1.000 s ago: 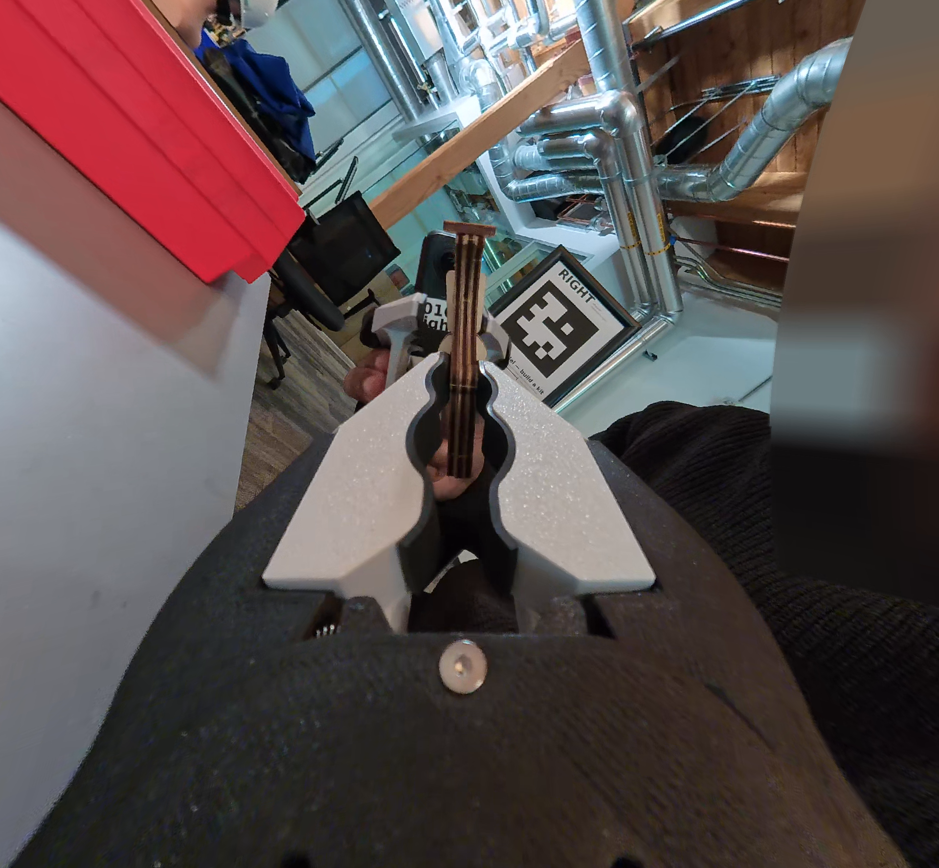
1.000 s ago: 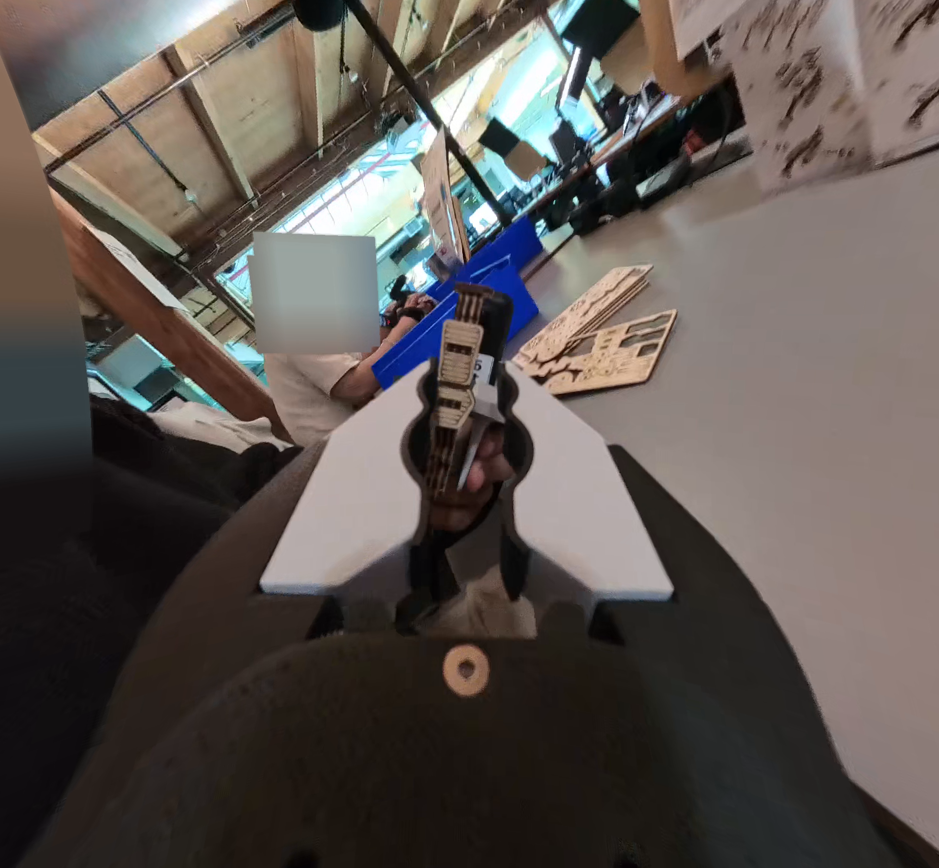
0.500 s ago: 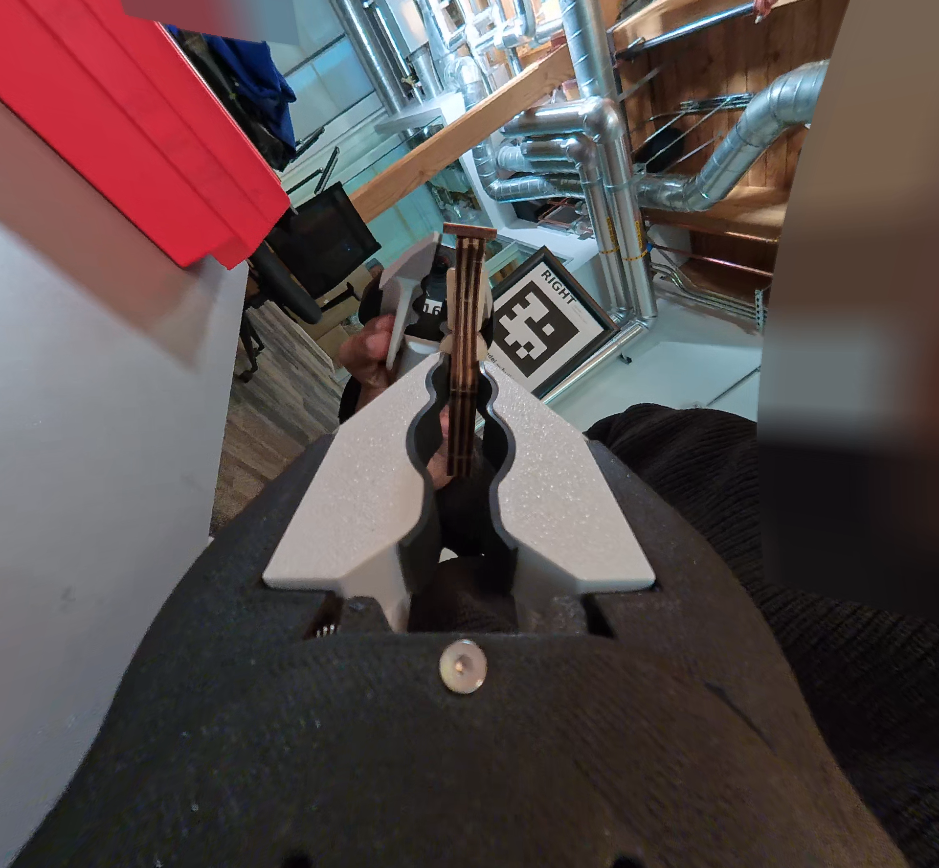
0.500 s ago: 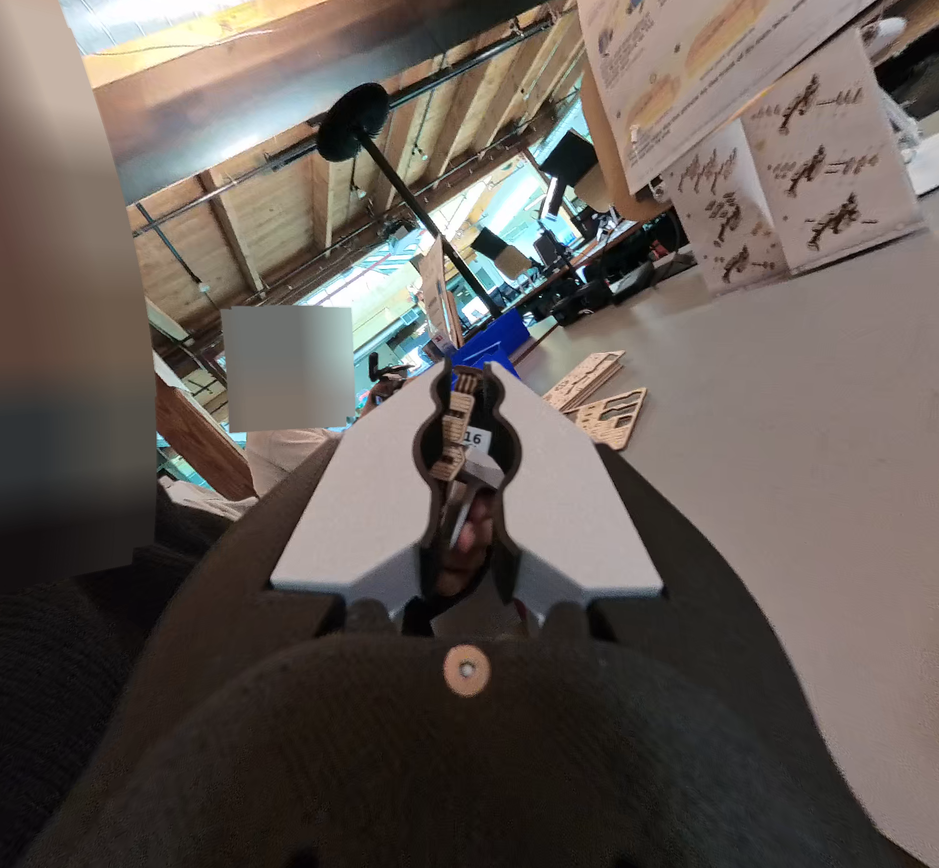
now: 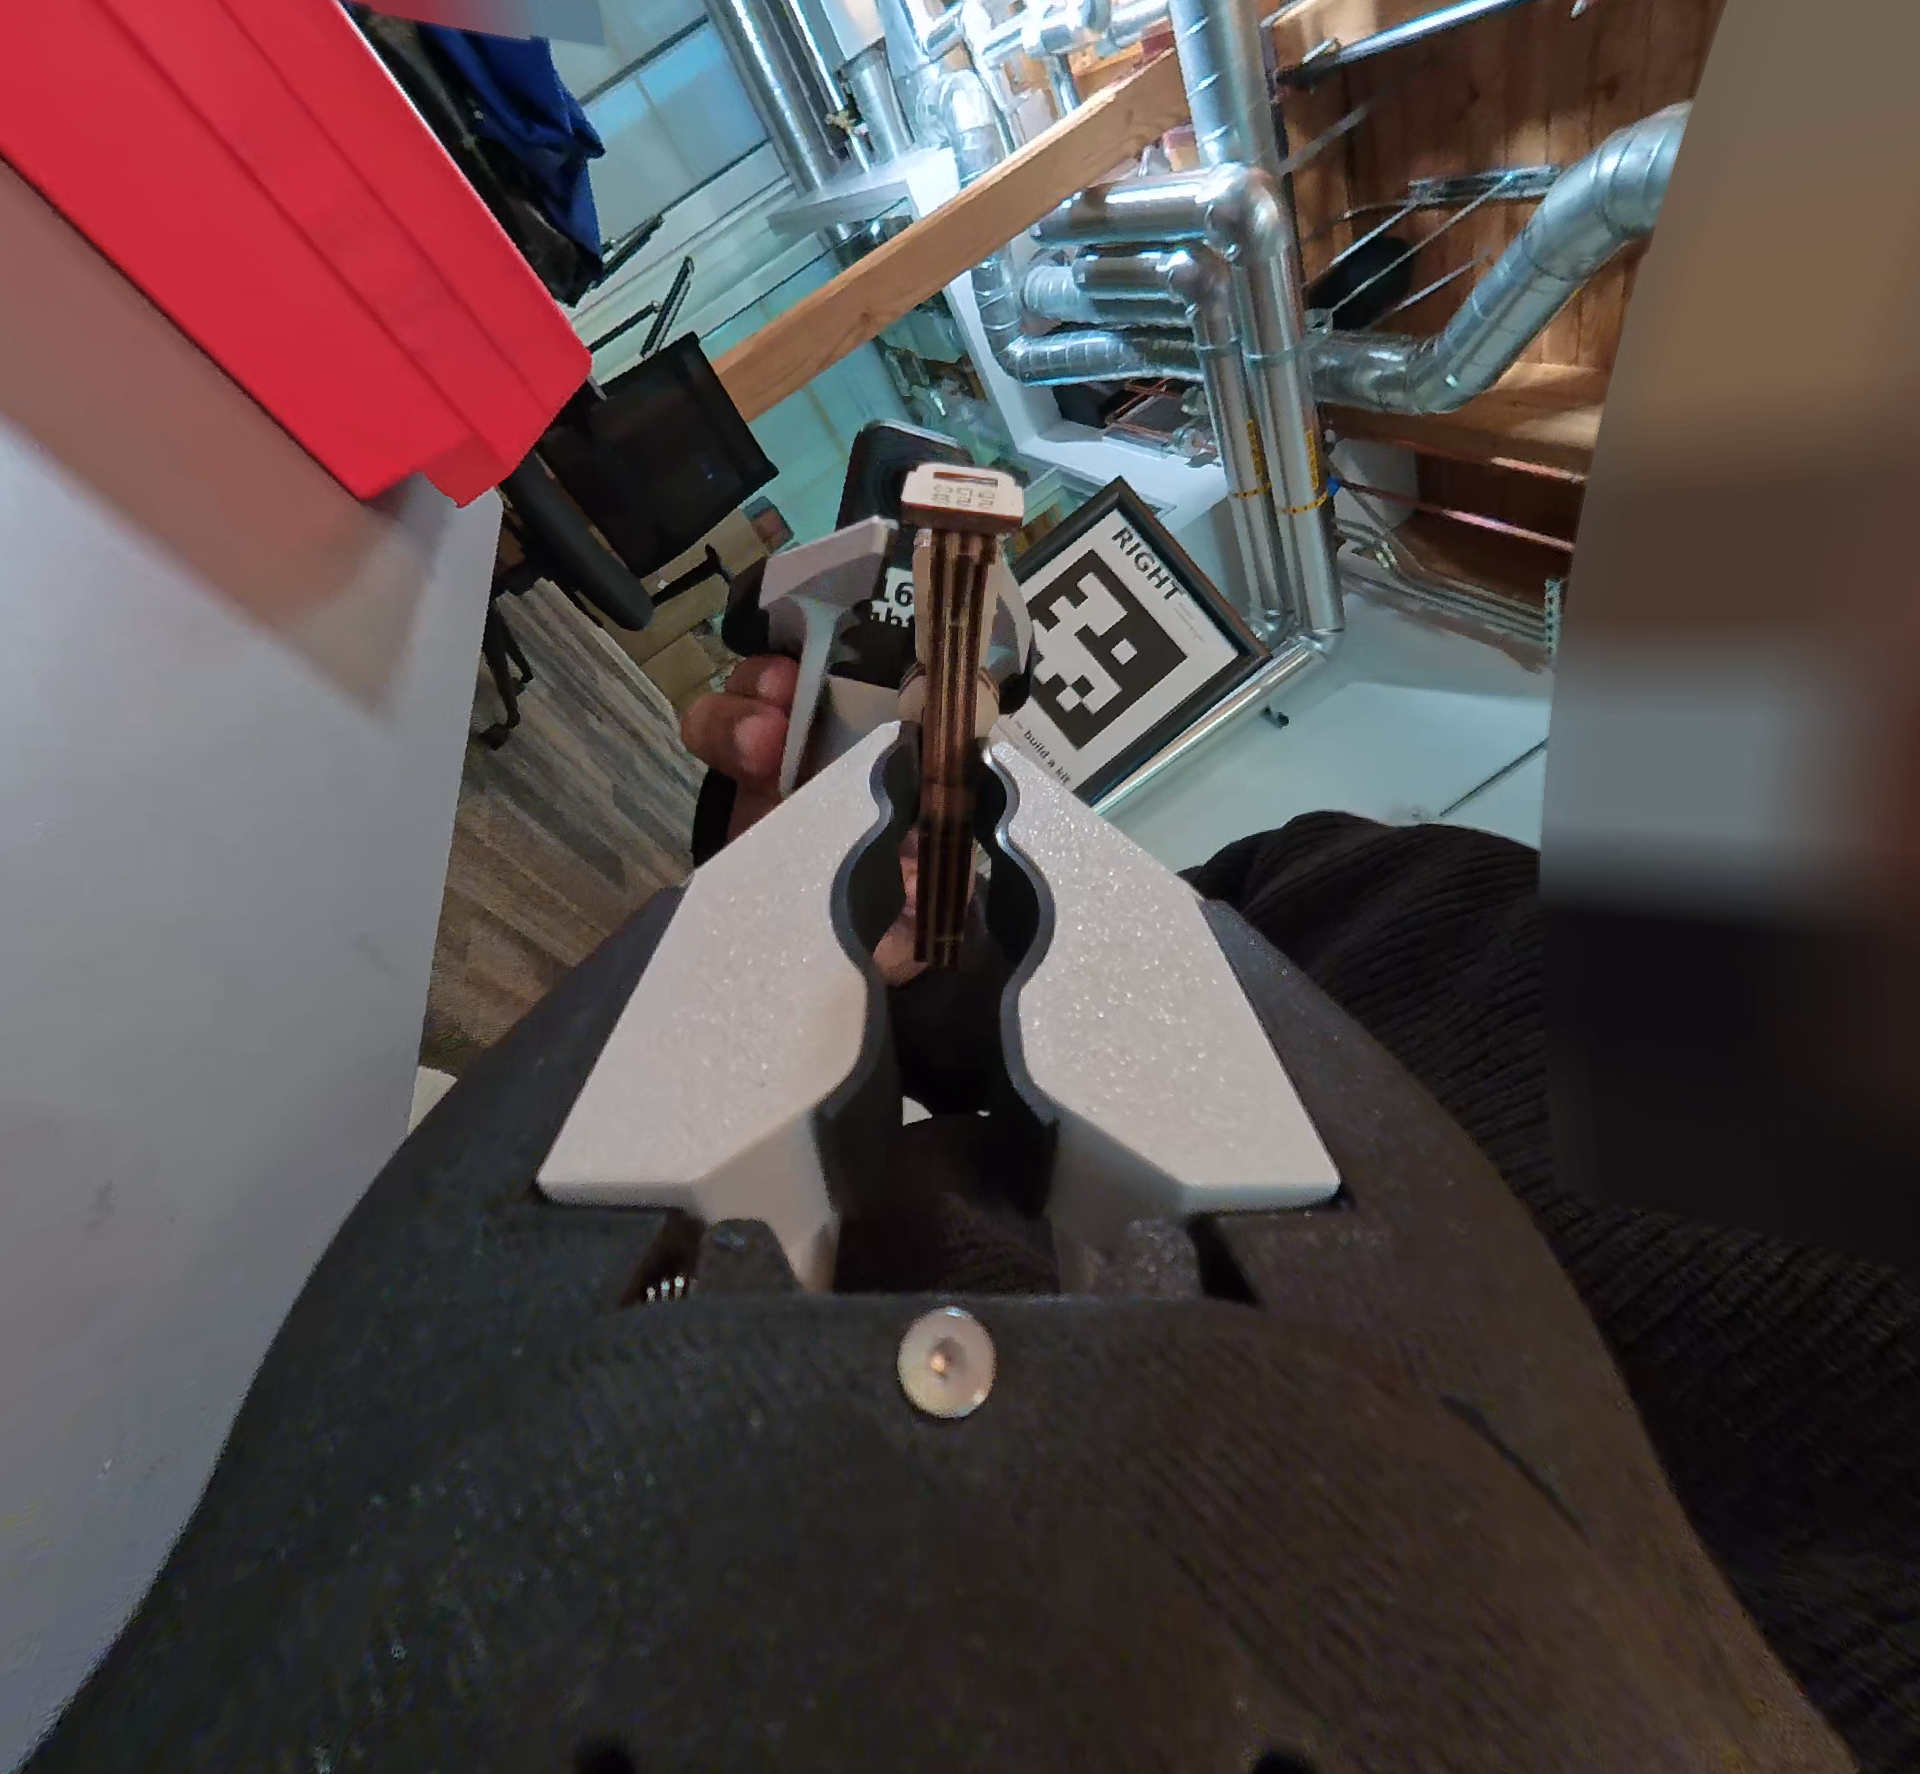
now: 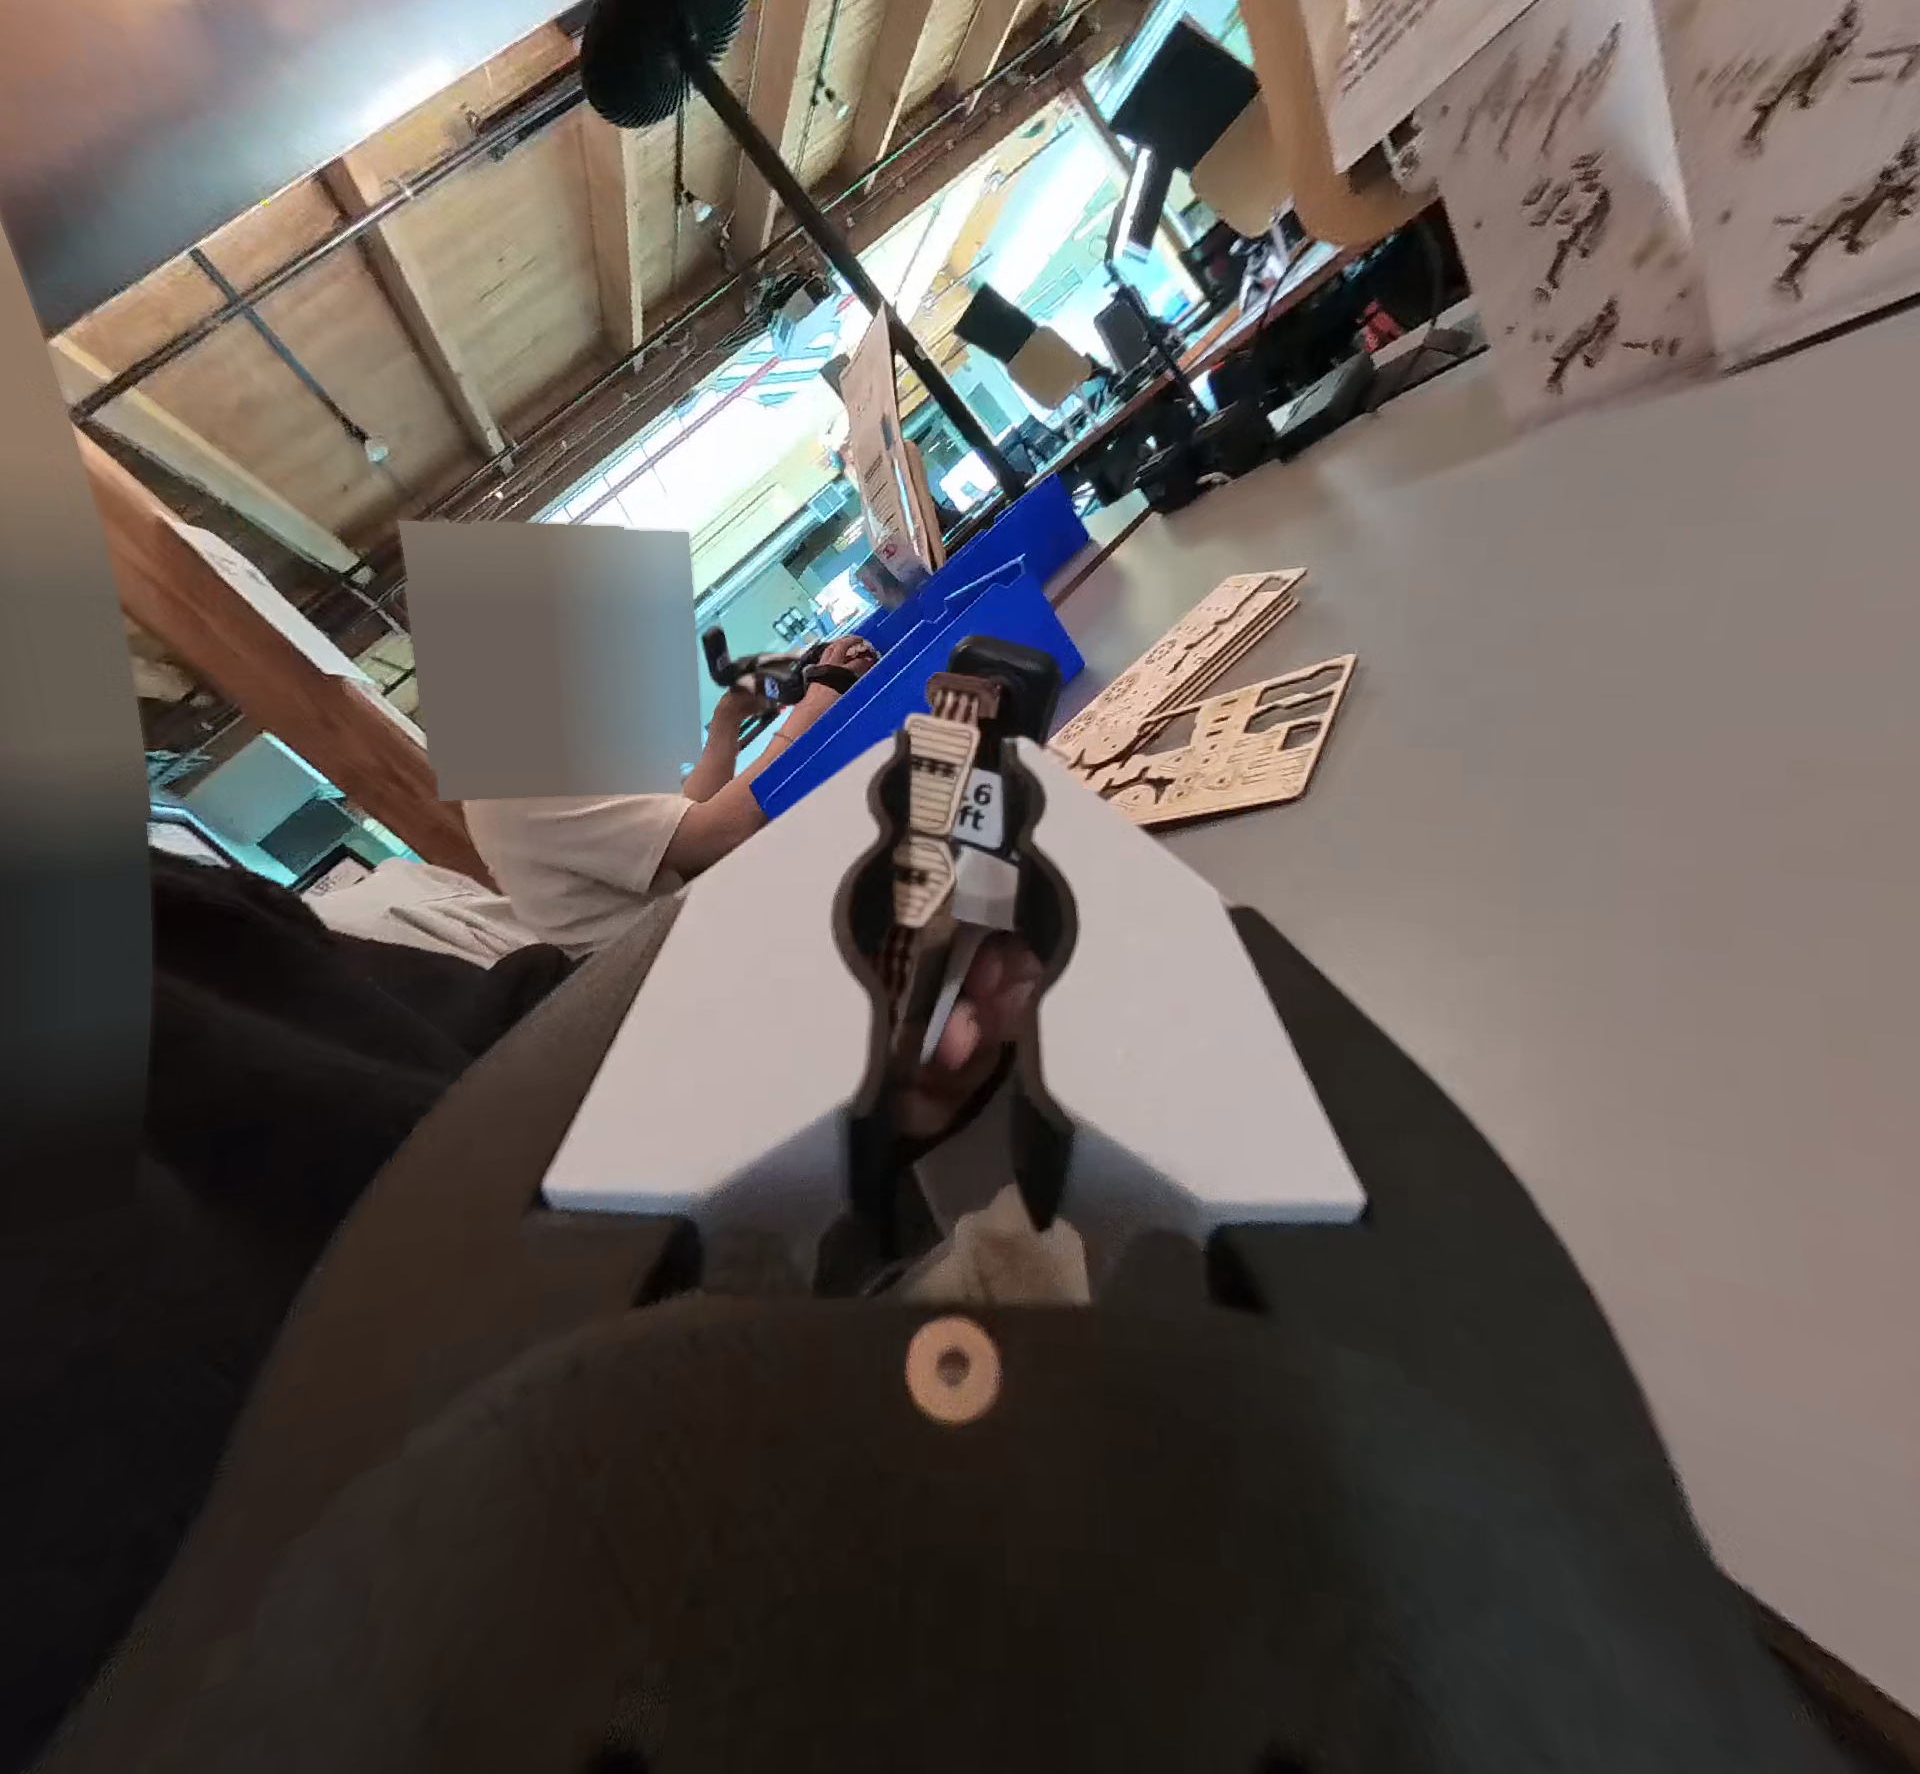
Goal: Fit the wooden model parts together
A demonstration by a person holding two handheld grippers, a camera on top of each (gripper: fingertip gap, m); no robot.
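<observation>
In the left wrist view my left gripper [image 5: 945, 748] is shut on a layered wooden part [image 5: 951, 644] that stands upright out of the fingertips, with a pale engraved cap [image 5: 961, 503] on top. My right gripper [image 5: 920, 581] faces it from behind, with one finger on each side of the part's upper end. In the right wrist view my right gripper [image 6: 956, 753] is nearly closed around pale engraved wooden pieces [image 6: 933, 774]. The left gripper's black body [image 6: 1008, 685] is just beyond. A hand [image 6: 977, 1007] shows behind the jaws.
A red bin [image 5: 239, 166] overhangs at the upper left, above a white wall. A framed black-and-white marker board [image 5: 1112, 644] leans behind. On the grey table [image 6: 1558, 789] lie flat wooden cut-out sheets [image 6: 1216, 737] and a blue bin [image 6: 935, 644]. A person sits at the left. The grippers are tip to tip, or close to it.
The right wrist view swung up toward the ceiling, then back down to the table. The pale face of the part's cap now shows in the left view. Both grippers stay shut.
</observation>
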